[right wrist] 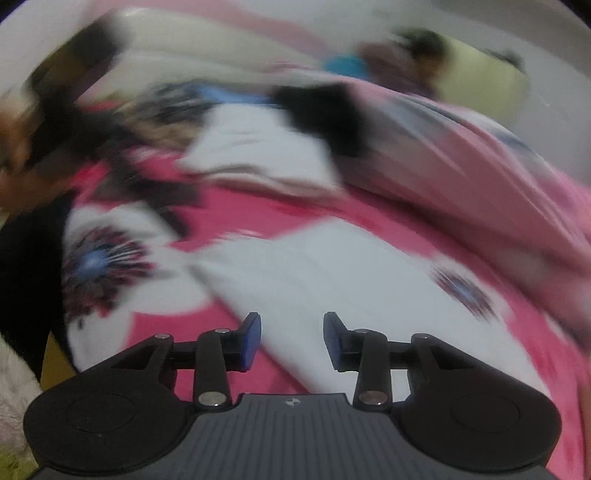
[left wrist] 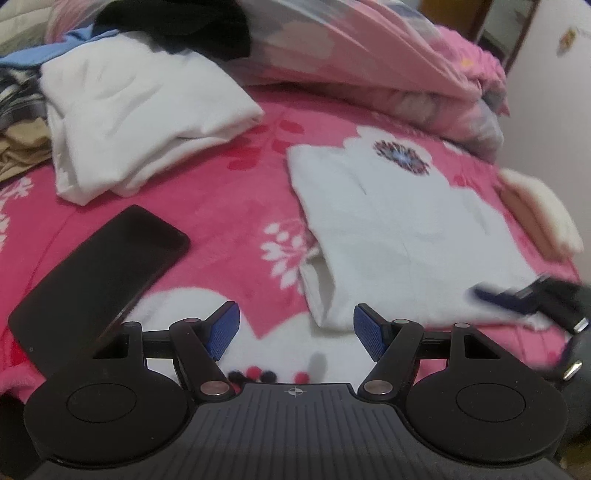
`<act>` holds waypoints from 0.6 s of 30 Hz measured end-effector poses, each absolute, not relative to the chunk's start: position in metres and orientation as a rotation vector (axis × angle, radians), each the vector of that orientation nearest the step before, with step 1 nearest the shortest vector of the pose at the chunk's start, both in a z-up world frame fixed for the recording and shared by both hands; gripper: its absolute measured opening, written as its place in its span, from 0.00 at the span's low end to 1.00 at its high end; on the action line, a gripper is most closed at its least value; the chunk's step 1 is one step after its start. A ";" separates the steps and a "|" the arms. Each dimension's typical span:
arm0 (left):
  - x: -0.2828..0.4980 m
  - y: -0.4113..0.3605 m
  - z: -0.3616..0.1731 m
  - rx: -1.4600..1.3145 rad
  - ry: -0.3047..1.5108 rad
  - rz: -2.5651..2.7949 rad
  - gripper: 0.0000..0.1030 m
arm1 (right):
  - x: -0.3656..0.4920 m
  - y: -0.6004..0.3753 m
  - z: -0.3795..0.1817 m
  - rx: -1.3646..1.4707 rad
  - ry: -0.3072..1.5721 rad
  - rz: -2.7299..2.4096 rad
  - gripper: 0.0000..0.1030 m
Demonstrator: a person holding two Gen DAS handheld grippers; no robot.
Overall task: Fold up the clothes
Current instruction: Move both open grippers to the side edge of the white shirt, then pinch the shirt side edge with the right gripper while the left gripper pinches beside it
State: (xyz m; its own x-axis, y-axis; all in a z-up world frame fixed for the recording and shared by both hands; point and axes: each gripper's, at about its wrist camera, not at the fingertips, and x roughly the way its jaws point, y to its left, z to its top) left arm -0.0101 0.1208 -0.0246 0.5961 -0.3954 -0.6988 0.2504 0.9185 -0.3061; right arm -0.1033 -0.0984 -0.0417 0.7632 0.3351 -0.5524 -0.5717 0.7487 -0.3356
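Observation:
A white garment (left wrist: 399, 229) lies flat and partly folded on the pink flowered blanket (left wrist: 221, 206). My left gripper (left wrist: 295, 332) hovers just in front of the garment's near left corner, open, with nothing between its blue pads. The right wrist view is smeared by motion. In it my right gripper (right wrist: 291, 339) stands over the same white garment (right wrist: 314, 280), its jaws apart and gripping nothing. That right gripper (left wrist: 524, 295) also shows as a dark blur at the garment's right edge in the left wrist view.
A second white garment (left wrist: 140, 110) rests on a pile of clothes at the back left, with a black garment (left wrist: 192, 29) behind it. A black phone (left wrist: 99, 273) lies at the left. A bunched pink quilt (left wrist: 369, 66) runs along the back. A cream fluffy sleeve (left wrist: 543, 218) is at the right.

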 end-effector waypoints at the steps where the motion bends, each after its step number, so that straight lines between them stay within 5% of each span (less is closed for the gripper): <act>1: -0.009 0.125 -0.025 -0.199 0.851 -0.375 0.67 | -0.102 -0.082 -0.048 -0.564 0.480 0.538 0.38; 9: -0.001 0.144 -0.032 -0.336 0.860 -0.436 0.67 | -0.085 -0.011 -0.093 -0.895 0.410 0.583 0.34; 10: 0.001 0.145 -0.033 -0.356 0.865 -0.447 0.67 | -0.081 -0.009 -0.093 -0.886 0.410 0.576 0.21; 13: 0.009 0.145 -0.038 -0.414 0.881 -0.476 0.67 | -0.067 -0.012 -0.090 -0.822 0.442 0.528 0.02; 18: 0.038 0.145 -0.046 -0.597 0.921 -0.496 0.67 | -0.055 -0.032 -0.069 -0.598 0.431 0.440 0.00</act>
State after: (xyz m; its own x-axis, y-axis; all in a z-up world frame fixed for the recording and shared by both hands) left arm 0.0385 0.1453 -0.0464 0.5160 -0.6276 -0.5830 0.1407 0.7334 -0.6650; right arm -0.0547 -0.0320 -0.0693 0.8216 0.2666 -0.5038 -0.5089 0.7412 -0.4378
